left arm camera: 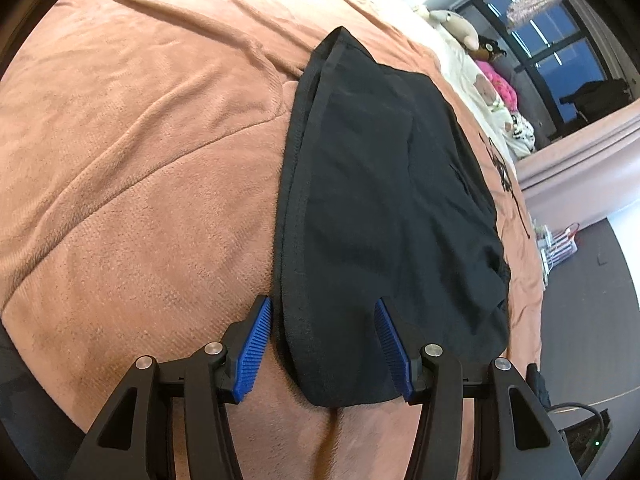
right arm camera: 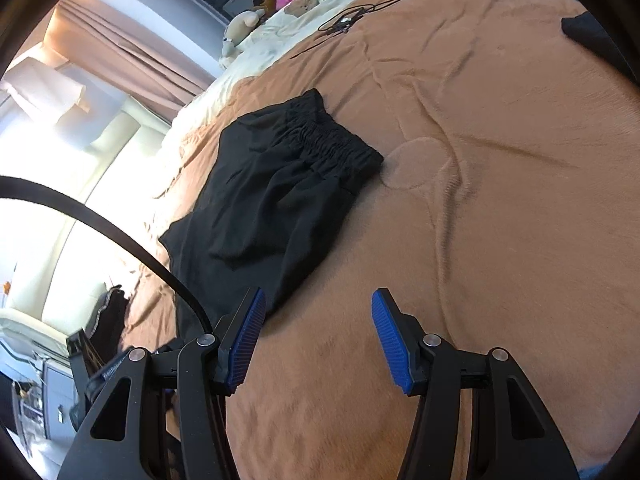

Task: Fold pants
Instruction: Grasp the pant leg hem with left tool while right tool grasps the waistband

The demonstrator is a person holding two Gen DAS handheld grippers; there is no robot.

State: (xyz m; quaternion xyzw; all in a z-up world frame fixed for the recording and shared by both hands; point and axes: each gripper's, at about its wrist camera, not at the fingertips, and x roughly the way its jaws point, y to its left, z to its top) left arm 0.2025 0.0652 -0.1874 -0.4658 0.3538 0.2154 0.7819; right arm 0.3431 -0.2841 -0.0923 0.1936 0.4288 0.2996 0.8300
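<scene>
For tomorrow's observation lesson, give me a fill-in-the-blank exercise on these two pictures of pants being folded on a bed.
1. The pants are ____ in colour.
2. They lie on a bed under a ____ blanket.
3. The jaws of the left gripper stand apart, with the pants' ____ between them.
4. Between the jaws of the right gripper only the ____ shows.

Missing words: black; brown; hem; blanket

Both wrist views look steeply down, close over shared pants [left arm camera: 384, 184].
</scene>
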